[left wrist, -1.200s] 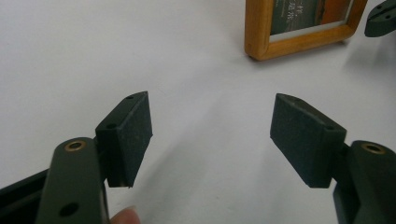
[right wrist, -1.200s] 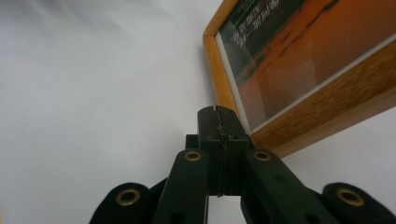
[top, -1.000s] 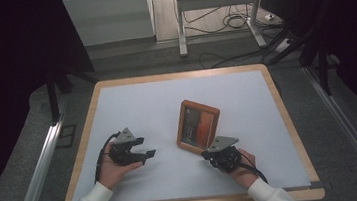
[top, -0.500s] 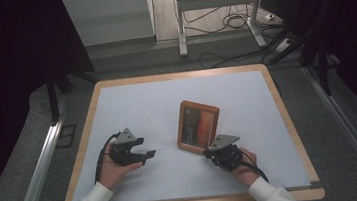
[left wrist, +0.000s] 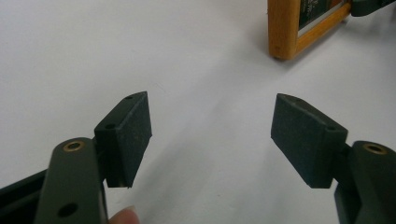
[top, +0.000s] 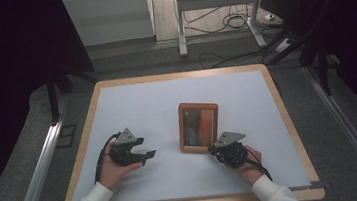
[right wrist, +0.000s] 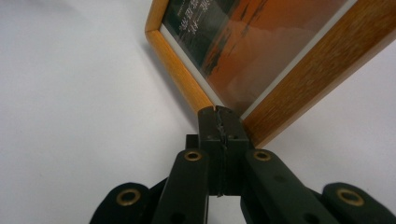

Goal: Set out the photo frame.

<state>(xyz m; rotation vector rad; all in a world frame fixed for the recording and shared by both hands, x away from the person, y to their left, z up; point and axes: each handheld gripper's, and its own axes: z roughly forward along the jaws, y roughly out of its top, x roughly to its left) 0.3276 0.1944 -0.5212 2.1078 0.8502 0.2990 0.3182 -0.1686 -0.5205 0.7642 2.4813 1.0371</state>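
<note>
Nearest the table's front edge, the right gripper [top: 220, 150] has its jaws closed flat together with nothing between them, tips pressed at the near corner of the wooden-framed picture with an orange-and-dark print [top: 199, 127]. That frame lies flat, slightly right of centre on the white table top with a pale wood rim [top: 131, 103]. Left gripper [top: 148, 154], well apart to the frame's left, hangs open and empty above bare surface.

Risk: closed tips pushing at the corner may skid the frame or slip over its edge rather than lift it.

Right gripper view shows tip-to-corner contact and white lettering on the print; high view gives overall spacing.
</note>
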